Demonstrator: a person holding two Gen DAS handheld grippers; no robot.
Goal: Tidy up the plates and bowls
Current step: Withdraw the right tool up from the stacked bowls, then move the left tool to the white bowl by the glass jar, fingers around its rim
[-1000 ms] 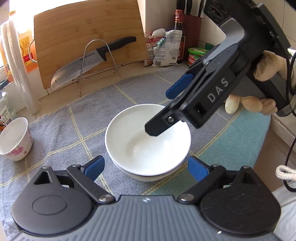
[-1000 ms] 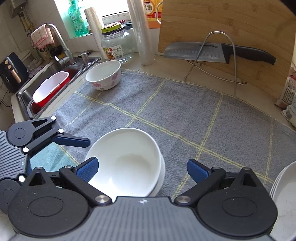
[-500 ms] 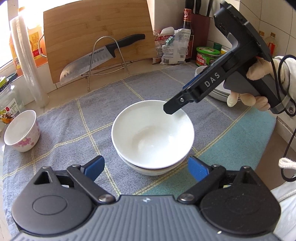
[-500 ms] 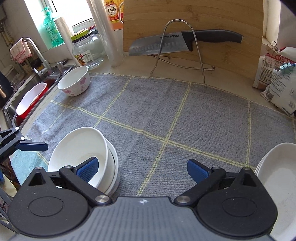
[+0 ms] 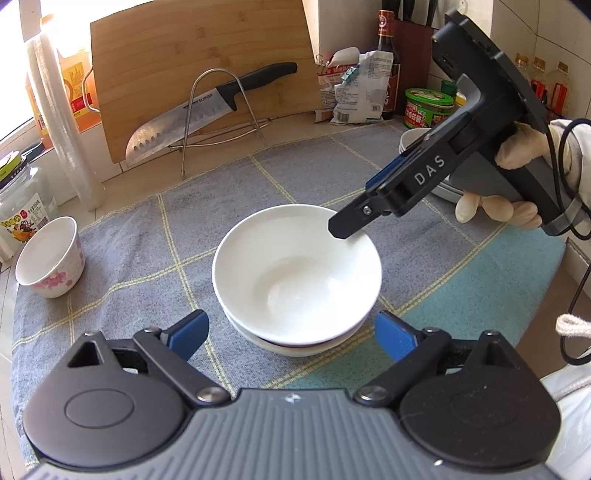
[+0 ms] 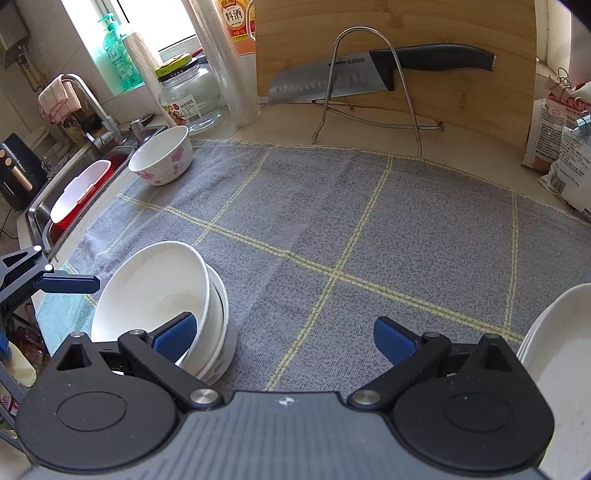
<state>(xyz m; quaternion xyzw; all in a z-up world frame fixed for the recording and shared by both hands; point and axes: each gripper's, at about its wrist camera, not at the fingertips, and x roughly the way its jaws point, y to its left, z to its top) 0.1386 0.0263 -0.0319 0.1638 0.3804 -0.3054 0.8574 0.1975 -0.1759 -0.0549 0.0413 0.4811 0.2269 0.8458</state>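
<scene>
A kitchen counter runs under a bright window, covered by a grey cloth [image 6: 332, 221] with yellow grid lines and a teal band along its near edge.

Nearest, the left gripper [image 5: 291, 334] has its jaws spread wide with nothing between the blue pads; they flank the white bowls [image 5: 295, 280], 2 nested, both empty, without touching them. Only the rim of the lower bowl shows beneath the upper one.

The right gripper [image 6: 284, 338] also has its jaws spread and empty, over bare cloth. Its left finger [image 6: 173, 338] covers part of the bowl stack's rim in its own view. In the left wrist view its tip sits over the far right rim of the bowls; I cannot tell whether it touches. A gloved hand [image 5: 517, 184] grips its handle.

At the right edge, stacked white plates [image 6: 554, 332] are cut off by the frame and partly hidden behind the gripper body, so I cannot count them.

Farther left, a flowered bowl [image 6: 162, 158] stands upright and empty at the cloth's corner. Beyond it, the sink [image 6: 44, 206] holds something red and white, hard to make out.

At the back, a knife [image 6: 369, 74] rests on a wire stand against a cutting board [image 6: 406, 29], beside a glass jar [image 6: 192, 99].
</scene>
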